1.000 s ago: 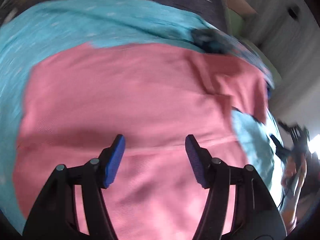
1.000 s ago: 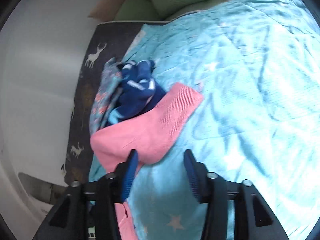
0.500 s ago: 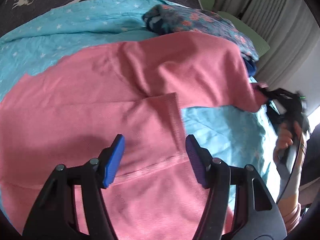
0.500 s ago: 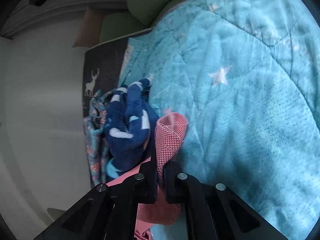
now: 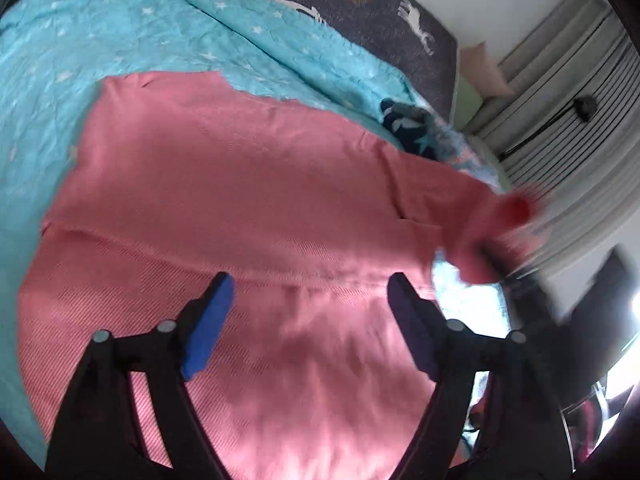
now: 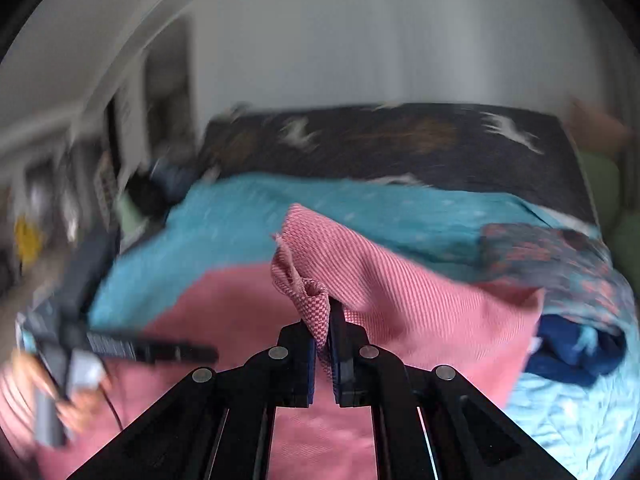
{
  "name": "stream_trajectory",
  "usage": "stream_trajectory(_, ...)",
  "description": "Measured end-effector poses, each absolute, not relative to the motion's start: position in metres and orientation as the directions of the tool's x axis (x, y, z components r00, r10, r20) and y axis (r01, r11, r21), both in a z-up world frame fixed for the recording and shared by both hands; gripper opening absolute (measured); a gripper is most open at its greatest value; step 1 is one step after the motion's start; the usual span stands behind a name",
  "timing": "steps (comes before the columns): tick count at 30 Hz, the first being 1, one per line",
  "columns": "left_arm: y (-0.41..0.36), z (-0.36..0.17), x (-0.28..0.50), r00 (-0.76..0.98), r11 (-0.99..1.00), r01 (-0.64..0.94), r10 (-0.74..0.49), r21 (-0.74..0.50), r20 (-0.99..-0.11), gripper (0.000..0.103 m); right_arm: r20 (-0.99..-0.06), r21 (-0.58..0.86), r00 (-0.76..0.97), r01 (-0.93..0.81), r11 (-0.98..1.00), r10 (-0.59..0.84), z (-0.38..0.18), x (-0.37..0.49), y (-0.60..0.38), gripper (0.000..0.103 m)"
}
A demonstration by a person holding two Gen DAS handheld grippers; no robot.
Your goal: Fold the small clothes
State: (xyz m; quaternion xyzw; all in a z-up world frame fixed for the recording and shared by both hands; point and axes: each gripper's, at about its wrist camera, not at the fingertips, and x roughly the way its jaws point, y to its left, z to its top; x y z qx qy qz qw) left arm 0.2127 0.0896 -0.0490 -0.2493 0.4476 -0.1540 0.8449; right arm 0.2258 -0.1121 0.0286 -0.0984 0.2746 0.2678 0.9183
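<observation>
- Pink garment (image 5: pixel 240 208) lies spread over the turquoise star-print bedspread (image 5: pixel 120 32) on a bed; it takes up most of the left wrist view.
- Landmark: the pink garment. All places are given from it.
- Left gripper (image 5: pixel 308 300) hangs above the garment's near part. Jaws spread wide and have just been opening further; nothing between them, only pink cloth seen below.
- Right gripper (image 6: pixel 322 324) has jaws pressed together, pinching a bunched corner of the pink garment (image 6: pixel 400 304). The corner is lifted off the bed and the cloth drapes away from it.
- In the left wrist view that lifted corner shows at the garment's right edge, heavily blurred.
- A pile of other clothes, dark blue with light marks (image 5: pixel 404 124) and a floral-patterned piece (image 6: pixel 560 256), sits at the garment's far right edge, touching it.
- Beyond the garment's far side: turquoise bedspread, then a dark cover with white deer figures (image 5: pixel 400 16).
- Right wrist view is motion-blurred. A hand holding the other gripper (image 6: pixel 68 364) appears at the garment's left side.
</observation>
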Motion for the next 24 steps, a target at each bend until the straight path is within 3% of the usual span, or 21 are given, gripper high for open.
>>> stream_trajectory(8,0.106,-0.065,0.212,0.52,0.735,0.009,-0.583,-0.678,-0.624,0.083,-0.71,-0.197,0.594,-0.683,0.704,0.378,-0.023,0.2,-0.053,0.01)
stream_trajectory(12,0.1,-0.069,0.212,0.502,0.696,0.029,-0.631,-0.717,-0.592,0.083,-0.729,-0.184,0.576,-0.685,0.705,0.369,-0.034,0.197,-0.061,0.01)
stream_trajectory(17,0.096,-0.077,0.216,0.481,0.734,-0.001,-0.595,-0.679,-0.644,0.084,-0.74,-0.126,0.556,-0.667,0.734,0.378,-0.04,0.193,-0.067,0.011)
stream_trajectory(21,0.087,-0.082,0.223,0.466,0.743,0.002,-0.593,-0.669,-0.657,0.083,-0.722,-0.03,0.569,-0.594,0.804,0.393,-0.032,0.196,-0.095,0.023)
stream_trajectory(22,0.084,-0.082,0.225,0.464,0.747,0.006,-0.591,-0.665,-0.66,0.079,-0.72,0.005,0.573,-0.561,0.828,0.392,-0.03,0.2,-0.105,0.026)
stream_trajectory(24,0.078,-0.081,0.229,0.454,0.756,0.013,-0.588,-0.655,-0.669,0.047,-0.717,0.08,0.57,-0.505,0.859,0.402,-0.027,0.207,-0.126,0.028)
